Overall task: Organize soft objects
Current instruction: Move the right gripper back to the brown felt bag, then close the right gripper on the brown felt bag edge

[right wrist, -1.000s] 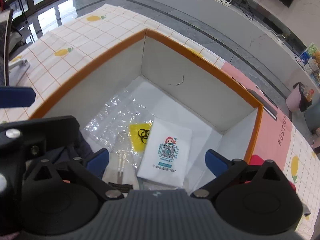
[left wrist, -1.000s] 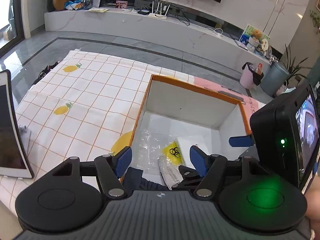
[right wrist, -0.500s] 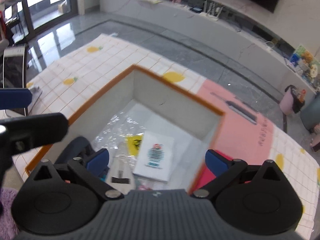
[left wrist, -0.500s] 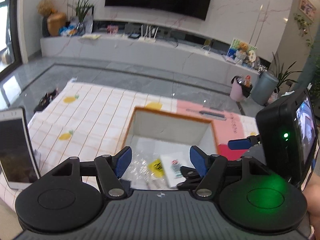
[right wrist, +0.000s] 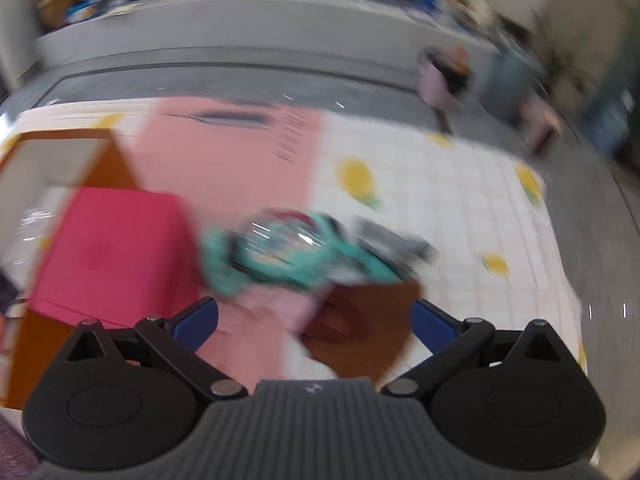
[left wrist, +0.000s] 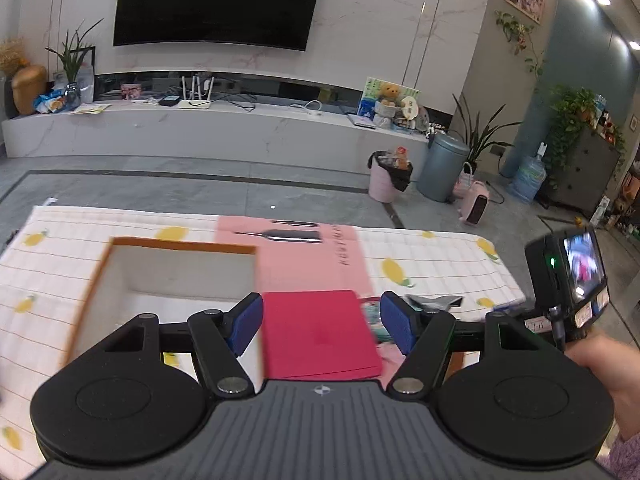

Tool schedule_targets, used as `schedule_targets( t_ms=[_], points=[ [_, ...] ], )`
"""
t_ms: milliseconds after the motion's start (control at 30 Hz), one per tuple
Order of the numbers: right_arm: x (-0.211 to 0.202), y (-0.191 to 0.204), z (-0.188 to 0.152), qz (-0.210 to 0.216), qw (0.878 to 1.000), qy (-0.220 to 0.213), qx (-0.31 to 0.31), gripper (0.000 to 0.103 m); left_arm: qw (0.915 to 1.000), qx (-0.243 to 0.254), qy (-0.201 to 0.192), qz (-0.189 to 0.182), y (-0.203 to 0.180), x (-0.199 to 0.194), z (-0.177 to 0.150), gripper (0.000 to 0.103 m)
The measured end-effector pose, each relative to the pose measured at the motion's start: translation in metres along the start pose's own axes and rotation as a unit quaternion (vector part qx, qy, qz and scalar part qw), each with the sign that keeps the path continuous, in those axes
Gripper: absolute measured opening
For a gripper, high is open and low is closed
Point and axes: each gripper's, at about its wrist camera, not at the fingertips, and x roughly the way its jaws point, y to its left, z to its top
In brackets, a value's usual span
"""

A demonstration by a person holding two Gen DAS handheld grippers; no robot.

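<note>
My left gripper [left wrist: 322, 326] is open with nothing between its blue pads [left wrist: 245, 325], above a flat magenta sheet [left wrist: 320, 332]. The white box with an orange rim [left wrist: 172, 268] lies to its left. In the blurred right wrist view my right gripper [right wrist: 316, 324] is also open and empty. Beyond it lies a teal soft bundle in clear plastic [right wrist: 288, 248], with a grey item [right wrist: 394, 242] beside it. A pink cloth [right wrist: 264, 316] and a brown cardboard piece [right wrist: 368, 328] sit under the fingers. The magenta sheet [right wrist: 108, 252] and the box [right wrist: 60, 152] are at the left.
A white lemon-print cloth [left wrist: 432, 256] with a pink panel [left wrist: 296, 264] covers the surface. A hand [left wrist: 600, 364] holds the right gripper's camera housing [left wrist: 568, 280] at the right edge. Beyond the table are grey floor, a TV bench [left wrist: 200, 128] and bins [left wrist: 444, 168].
Both grippers pulled up out of the box and swung right; the box now sits at the left of each view. The right view has become motion-blurred. Both jaws stayed open and empty.
</note>
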Motion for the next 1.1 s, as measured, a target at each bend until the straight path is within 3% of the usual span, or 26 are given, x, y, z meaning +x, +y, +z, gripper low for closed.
schedule_targets(
  t_ms=[233, 333, 400, 500, 567, 633, 833, 900, 1033, 1100],
  points=[
    [0.055, -0.075, -0.046, -0.024, 0.994, 0.047, 0.098, 0.100, 0.9991, 0.038, 0.000, -0.018, -0.045, 0.038, -0.038, 0.079],
    [0.083, -0.093, -0.064, -0.002, 0.985, 0.058, 0.165, 0.100, 0.9981, 0.061, -0.013, -0.008, -0.057, 0.047, -0.056, 0.079],
    [0.101, -0.102, -0.076, 0.015, 0.974, 0.060, 0.216, 0.100, 0.9984, 0.049, -0.025, 0.009, -0.060, 0.050, -0.069, 0.079],
    [0.122, -0.106, -0.087, 0.065, 0.961, 0.033, 0.266, 0.100, 0.9979, 0.056, -0.031, 0.009, -0.061, 0.053, -0.083, 0.079],
    [0.121, -0.099, -0.080, 0.059, 0.966, -0.002, 0.252, 0.101, 0.9966, 0.072, -0.037, 0.017, -0.063, 0.056, -0.093, 0.079],
    [0.128, -0.093, -0.072, 0.084, 0.966, 0.002, 0.243, 0.101, 0.9951, 0.088, -0.037, 0.023, -0.065, 0.057, -0.104, 0.079],
    [0.139, -0.063, -0.064, 0.025, 0.985, -0.023, 0.169, 0.099, 0.9939, 0.110, 0.002, -0.011, -0.070, 0.063, -0.126, 0.079],
    [0.141, -0.058, -0.064, 0.016, 0.988, -0.027, 0.152, 0.086, 0.9938, 0.110, 0.009, -0.013, -0.071, 0.064, -0.130, 0.079],
    [0.142, -0.063, -0.067, -0.023, 0.990, -0.028, 0.138, 0.072, 0.9933, 0.113, 0.018, -0.021, -0.074, 0.066, -0.136, 0.079],
    [0.140, -0.068, -0.068, -0.022, 0.989, -0.028, 0.145, 0.057, 0.9932, 0.113, 0.023, -0.020, -0.075, 0.068, -0.140, 0.079]
  ],
)
